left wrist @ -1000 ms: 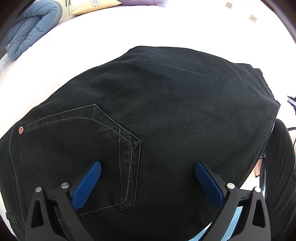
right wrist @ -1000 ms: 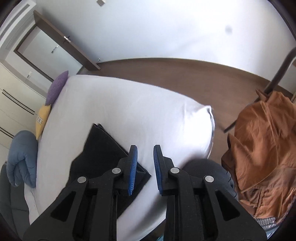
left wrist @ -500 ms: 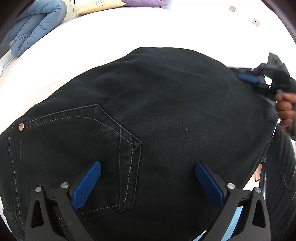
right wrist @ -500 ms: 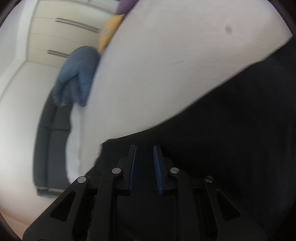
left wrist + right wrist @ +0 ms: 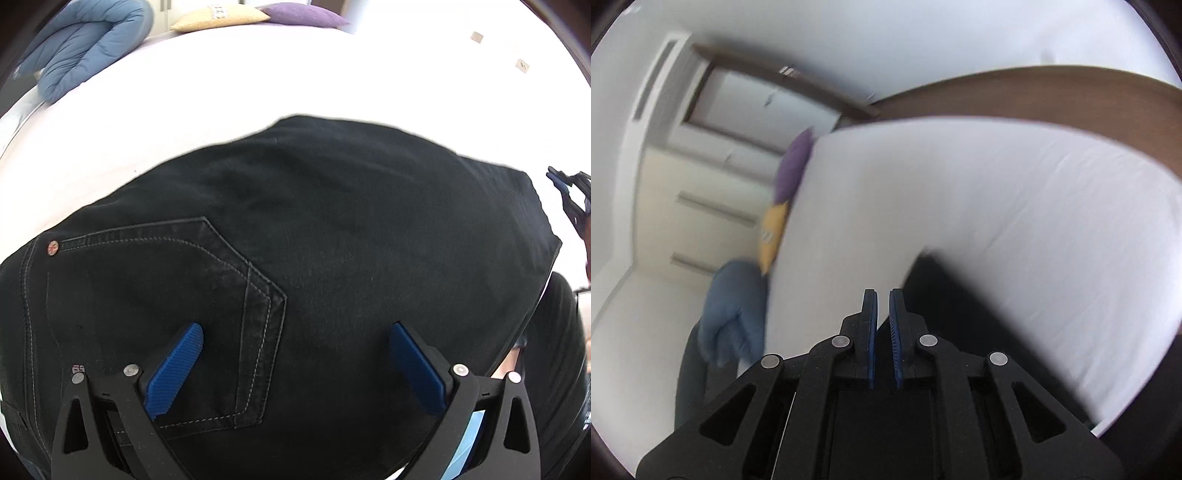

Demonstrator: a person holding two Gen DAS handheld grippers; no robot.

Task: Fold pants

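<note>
Blanket: a blue padded blanket [image 5: 85, 44] lies bunched at the far left end of the bed; in the right wrist view it [image 5: 733, 310] hangs at the bed's left edge, blurred.
Pillows: a yellow pillow [image 5: 221, 16] and a purple pillow [image 5: 303, 14] sit side by side at the head of the bed, right of the blanket.
Bed: white sheet [image 5: 184, 110], bare above and to the left of the pants; faint creases show on the sheet in the right wrist view [image 5: 1015, 206].
Pants: black pants [image 5: 332, 240] lie folded flat on the bed, filling the lower part of the left wrist view. Back pocket [image 5: 166, 295] faces up at left, with pale stitching and a small copper rivet [image 5: 53, 247] at its upper left corner. In the right wrist view one corner of the pants [image 5: 945, 295] shows on the sheet just right of the tool tips.
Left tool: left tool [image 5: 291, 365] hovers low over the pants, blue pads spread wide, nothing between them; left pad sits over the pocket, right pad over plain cloth.
Right tool: right tool [image 5: 882, 328] has its two blue pads drawn nearly together with a thin gap, nothing gripped. In the left wrist view it [image 5: 569, 192] shows at the far right edge, just beyond the right side of the pants.
Floor: brown floor [image 5: 1034, 88] runs beyond the far side of the bed.
Wardrobe: pale wardrobe doors [image 5: 701, 192] stand at left, blurred.
</note>
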